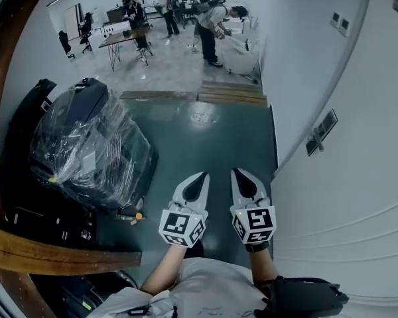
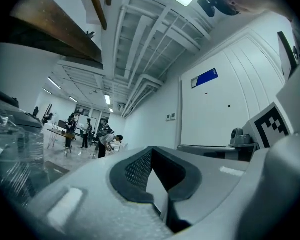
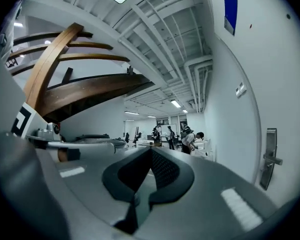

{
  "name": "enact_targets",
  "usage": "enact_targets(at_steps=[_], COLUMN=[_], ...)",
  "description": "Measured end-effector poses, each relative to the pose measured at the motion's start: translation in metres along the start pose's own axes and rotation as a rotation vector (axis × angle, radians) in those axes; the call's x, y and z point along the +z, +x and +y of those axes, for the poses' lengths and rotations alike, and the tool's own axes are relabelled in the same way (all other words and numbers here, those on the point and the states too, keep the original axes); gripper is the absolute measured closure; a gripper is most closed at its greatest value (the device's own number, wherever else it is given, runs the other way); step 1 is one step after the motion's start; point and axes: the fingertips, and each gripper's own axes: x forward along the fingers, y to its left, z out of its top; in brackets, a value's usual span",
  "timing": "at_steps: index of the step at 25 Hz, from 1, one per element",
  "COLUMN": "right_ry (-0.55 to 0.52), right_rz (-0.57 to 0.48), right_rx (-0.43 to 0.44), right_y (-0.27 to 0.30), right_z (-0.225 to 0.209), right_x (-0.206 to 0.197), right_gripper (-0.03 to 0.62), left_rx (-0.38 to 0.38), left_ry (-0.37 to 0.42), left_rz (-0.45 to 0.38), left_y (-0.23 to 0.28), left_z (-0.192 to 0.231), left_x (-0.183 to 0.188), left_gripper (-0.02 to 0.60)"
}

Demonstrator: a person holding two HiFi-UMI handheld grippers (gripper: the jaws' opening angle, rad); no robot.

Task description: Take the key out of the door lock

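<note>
In the head view a white door (image 1: 358, 177) stands at the right, with a dark lock plate and lever handle (image 1: 320, 132) on it. The right gripper view shows that handle (image 3: 270, 156) at its right edge; I cannot make out a key. My left gripper (image 1: 198, 177) and right gripper (image 1: 241, 174) are held side by side over the green floor, left of the door and short of the handle. Both point level and are shut with nothing between the jaws, as the left gripper (image 2: 152, 151) and right gripper (image 3: 151, 151) show in their own views.
A large black object wrapped in clear plastic (image 1: 86, 144) stands at the left, under a curved wooden beam (image 1: 6, 78). Wooden boards (image 1: 232, 95) lie across the floor ahead. Beyond them are people (image 1: 211, 28) and tables (image 1: 123, 38).
</note>
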Motion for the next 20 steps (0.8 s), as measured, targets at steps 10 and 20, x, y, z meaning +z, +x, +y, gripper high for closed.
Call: enact_targets(at_steps=[10, 20], right_ry=[-0.027, 0.007], right_rz=[-0.032, 0.01], right_rx=[-0.116, -0.228], right_y=[0.132, 0.174], right_z=[-0.029, -0.1], right_x=[0.011, -0.011], right_gripper=[0.588, 0.588], left_rx=[-0.123, -0.261], left_ry=[-0.004, -0.091], left_rz=[-0.044, 0.048], left_y=[0.111, 0.218], left_z=[0.114, 0.113], left_x=[0.03, -0.012], left_gripper=[0.58, 0.58])
